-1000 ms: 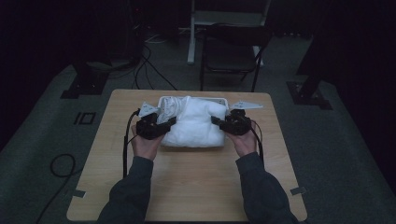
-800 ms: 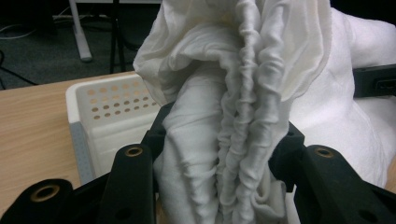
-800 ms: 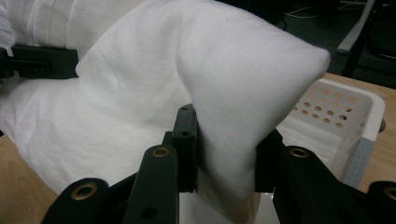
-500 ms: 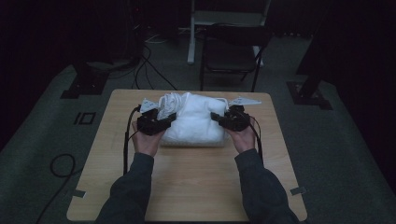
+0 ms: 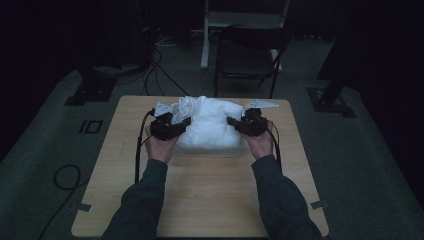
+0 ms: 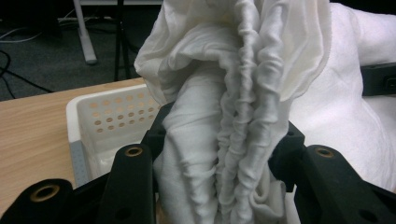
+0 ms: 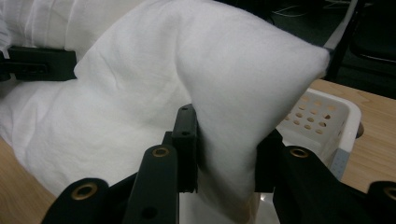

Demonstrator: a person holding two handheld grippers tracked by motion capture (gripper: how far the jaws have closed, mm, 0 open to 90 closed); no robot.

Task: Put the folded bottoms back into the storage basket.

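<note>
A white pillow in a white pillowcase (image 5: 212, 122) lies over a white perforated basket (image 5: 210, 149) at the table's far middle. My left gripper (image 5: 184, 122) is shut on a bunched, gathered end of the pillowcase (image 6: 229, 140) at the bundle's left side. My right gripper (image 5: 233, 122) is shut on a plump corner of the pillow (image 7: 233, 135) at its right side. In the left gripper view the basket's holed wall (image 6: 112, 114) shows behind the cloth. In the right gripper view the basket's corner (image 7: 322, 119) shows at the right, and the other gripper's black jaw sits far left.
The wooden table (image 5: 200, 195) has bare room in front of the basket. A dark chair (image 5: 247, 55) and a white stand (image 5: 207, 35) are behind the table. Cables (image 5: 65, 175) lie on the grey floor at the left.
Both grippers have moved a little farther from the person with the pillow bundle, which now sits over the basket. Their hold has not changed.
</note>
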